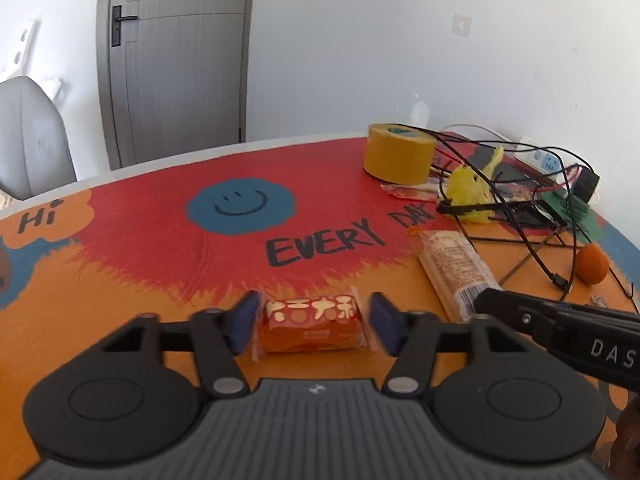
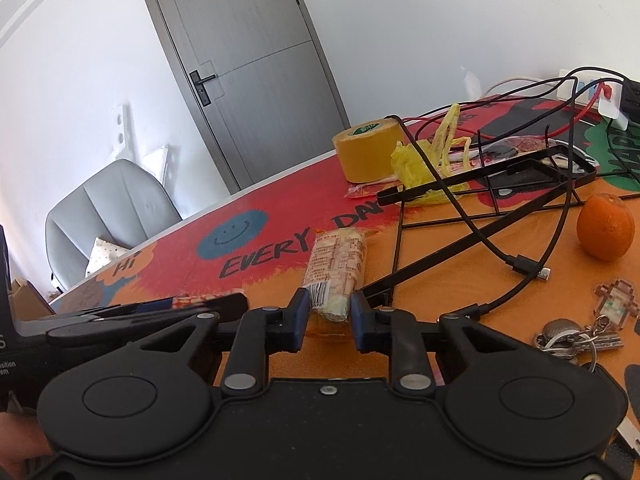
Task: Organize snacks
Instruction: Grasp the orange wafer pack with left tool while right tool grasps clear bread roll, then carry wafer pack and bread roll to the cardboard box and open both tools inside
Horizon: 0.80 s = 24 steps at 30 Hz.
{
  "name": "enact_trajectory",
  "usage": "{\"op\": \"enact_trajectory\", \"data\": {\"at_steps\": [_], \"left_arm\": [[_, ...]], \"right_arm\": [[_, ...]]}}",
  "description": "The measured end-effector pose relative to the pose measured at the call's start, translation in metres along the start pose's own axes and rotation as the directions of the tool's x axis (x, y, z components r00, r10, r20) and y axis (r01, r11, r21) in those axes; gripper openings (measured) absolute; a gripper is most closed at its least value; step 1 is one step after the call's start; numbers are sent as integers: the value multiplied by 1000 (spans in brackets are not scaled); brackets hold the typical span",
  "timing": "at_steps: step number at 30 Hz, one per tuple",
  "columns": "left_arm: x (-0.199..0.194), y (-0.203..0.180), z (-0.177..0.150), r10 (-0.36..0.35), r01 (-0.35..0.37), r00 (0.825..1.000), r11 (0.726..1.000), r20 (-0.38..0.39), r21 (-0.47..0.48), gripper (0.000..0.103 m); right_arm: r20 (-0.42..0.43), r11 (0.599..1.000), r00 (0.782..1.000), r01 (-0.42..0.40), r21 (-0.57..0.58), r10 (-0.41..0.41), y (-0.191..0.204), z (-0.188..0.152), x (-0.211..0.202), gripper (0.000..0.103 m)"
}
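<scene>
A small orange snack packet (image 1: 312, 326) with white characters lies on the table between my left gripper's (image 1: 313, 320) blue pads; the pads stand a little off each end, so the gripper is open around it. A long pale wrapped snack bar (image 1: 454, 270) lies to its right. In the right wrist view my right gripper (image 2: 330, 312) has its pads pressed on the near end of that bar (image 2: 338, 266), shut on it. The right gripper's finger shows at the left wrist view's right edge (image 1: 560, 332). The left gripper's finger shows at the right wrist view's left (image 2: 152, 312).
A yellow tape roll (image 1: 398, 152), a crumpled yellow bag (image 1: 468, 188) and a small red packet (image 1: 408, 191) lie at the back right by a black wire rack (image 2: 480, 200) and tangled cables. An orange (image 2: 605, 227) and keys (image 2: 576, 332) sit right. A grey chair (image 2: 108, 216) stands beyond the table.
</scene>
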<state>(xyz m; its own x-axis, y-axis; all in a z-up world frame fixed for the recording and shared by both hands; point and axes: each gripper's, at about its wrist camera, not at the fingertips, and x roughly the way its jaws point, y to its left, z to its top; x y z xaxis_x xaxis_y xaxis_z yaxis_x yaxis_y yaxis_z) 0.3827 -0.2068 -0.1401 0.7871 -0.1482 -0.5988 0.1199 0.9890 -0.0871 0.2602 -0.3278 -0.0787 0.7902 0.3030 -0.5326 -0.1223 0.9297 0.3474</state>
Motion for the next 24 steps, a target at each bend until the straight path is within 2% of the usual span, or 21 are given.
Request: {"op": "enact_trajectory", "data": {"at_steps": [7,10,24], "left_arm": [[-17,16,-6,6,-6,1000,999,-12,-34,52],[-26,24,-9,12,-13,1000,998,-18,-57,52],[-74,40,-24,-8,7,1000,997,-13,-78,52]], "right_arm": [[2,999,1000,-17,-28,17,8,-4,0,22],[10,998,1000,5,-58,-5,16,-5,-2,21],[-55,998,998,-5,-55,2,41,-26,-35,21]]}}
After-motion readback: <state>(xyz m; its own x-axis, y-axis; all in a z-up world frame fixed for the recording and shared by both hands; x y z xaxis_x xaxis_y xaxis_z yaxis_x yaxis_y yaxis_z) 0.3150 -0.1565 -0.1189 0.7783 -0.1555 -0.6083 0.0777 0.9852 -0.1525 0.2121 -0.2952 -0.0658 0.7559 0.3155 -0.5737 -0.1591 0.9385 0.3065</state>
